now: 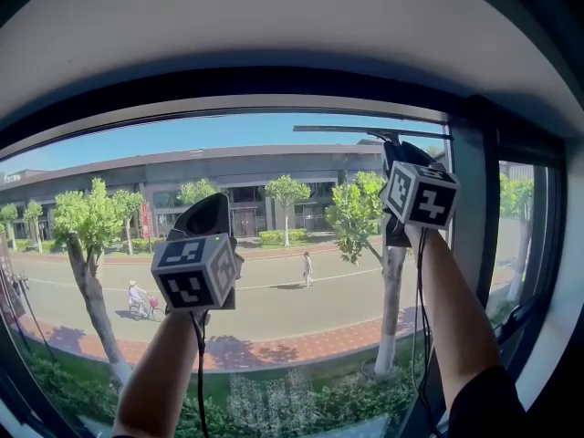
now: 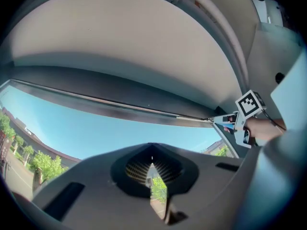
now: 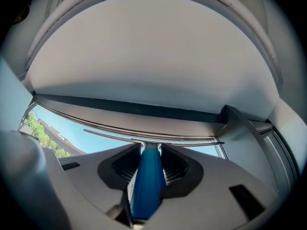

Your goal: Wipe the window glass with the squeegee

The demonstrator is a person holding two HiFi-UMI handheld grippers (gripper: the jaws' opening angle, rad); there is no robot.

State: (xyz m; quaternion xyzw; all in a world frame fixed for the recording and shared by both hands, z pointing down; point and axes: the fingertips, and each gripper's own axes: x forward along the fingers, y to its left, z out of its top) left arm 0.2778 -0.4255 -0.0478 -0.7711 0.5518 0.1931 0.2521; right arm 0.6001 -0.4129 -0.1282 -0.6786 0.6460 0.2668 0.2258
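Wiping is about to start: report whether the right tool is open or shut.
Shut: the right tool clamps the squeegee by its blue handle.

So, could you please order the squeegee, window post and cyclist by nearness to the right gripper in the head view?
1. Blue-handled squeegee: held in the right gripper.
2. Dark vertical window post: just right.
3. Cyclist: far outside, lower left.

— What's overhead?
— A pale, plain ceiling (image 1: 274,26), curving down to a dark window frame (image 1: 274,88).
— And through the window (image 1: 274,245)?
— Full sun and a clear blue sky (image 1: 182,135). A long grey building (image 1: 228,167) stands across a road (image 1: 274,304), with leafy trees (image 1: 87,222) along a red brick pavement (image 1: 301,347).
— Anything to the side?
— A narrower side pane (image 1: 522,226) at the right, past a dark upright post (image 1: 491,199).
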